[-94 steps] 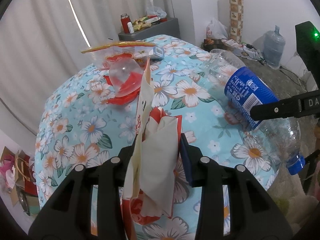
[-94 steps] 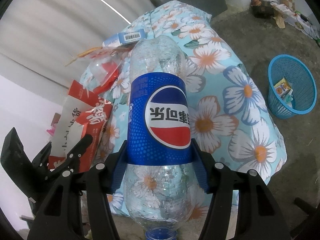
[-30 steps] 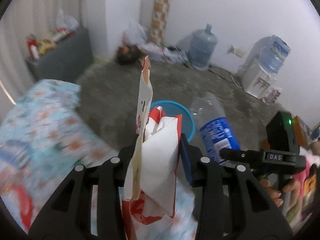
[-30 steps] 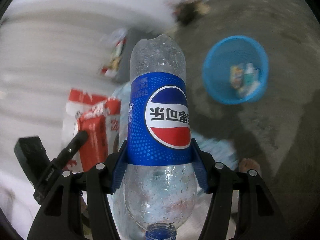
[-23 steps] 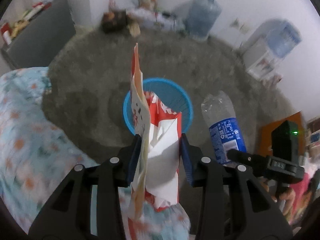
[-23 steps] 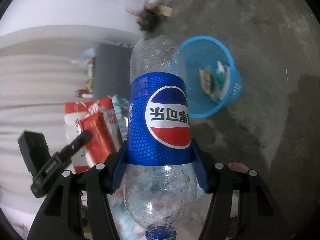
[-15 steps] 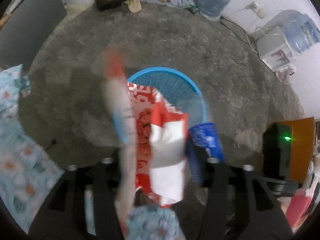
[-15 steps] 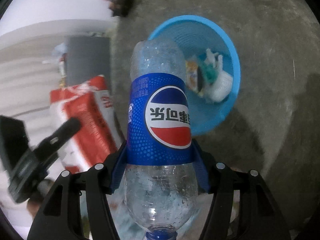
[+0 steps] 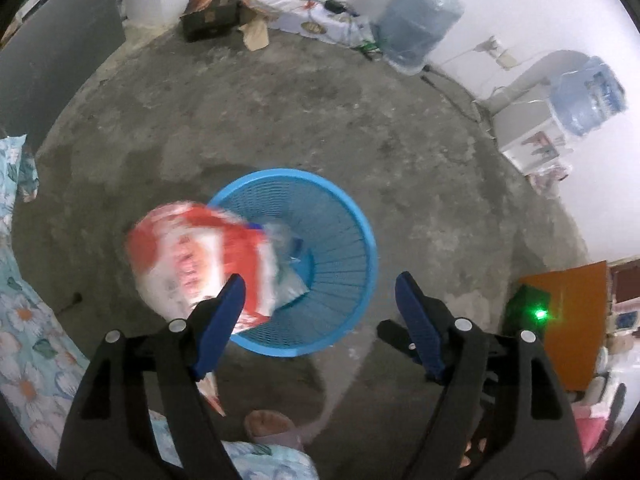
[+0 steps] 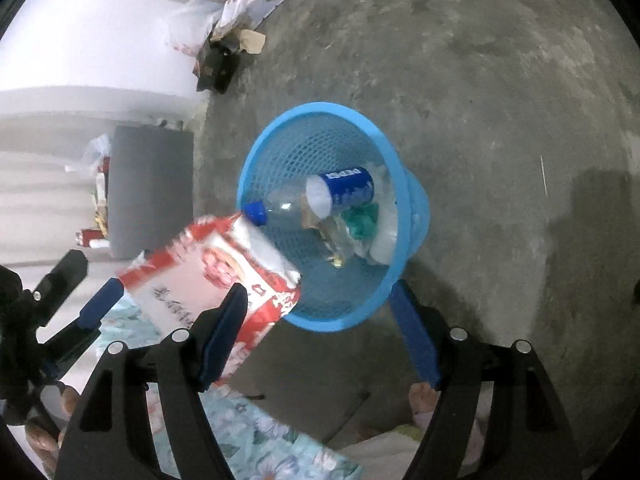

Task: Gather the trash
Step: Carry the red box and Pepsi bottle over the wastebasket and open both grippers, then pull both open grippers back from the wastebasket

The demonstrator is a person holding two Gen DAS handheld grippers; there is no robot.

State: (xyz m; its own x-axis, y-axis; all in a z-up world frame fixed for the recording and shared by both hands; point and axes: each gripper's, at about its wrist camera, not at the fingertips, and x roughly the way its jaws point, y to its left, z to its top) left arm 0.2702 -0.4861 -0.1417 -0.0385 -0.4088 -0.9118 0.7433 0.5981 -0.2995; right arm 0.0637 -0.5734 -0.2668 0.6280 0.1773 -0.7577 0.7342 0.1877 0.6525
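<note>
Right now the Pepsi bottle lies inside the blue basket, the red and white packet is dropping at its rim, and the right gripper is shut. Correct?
Not quite: the right gripper is open, its jaws having just been opening with nothing between them, as the right wrist view shows. The Pepsi bottle does lie inside the blue basket, and the red and white packet is dropping at its rim.

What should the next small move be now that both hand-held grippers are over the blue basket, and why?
Probably lift both away and turn back for more trash. The left hand-held gripper and right hand-held gripper have just been opening and hold nothing. The bottle lies inside the blue basket, and the red-and-white wrapper, blurred, appears to be dropping at its rim.
</note>
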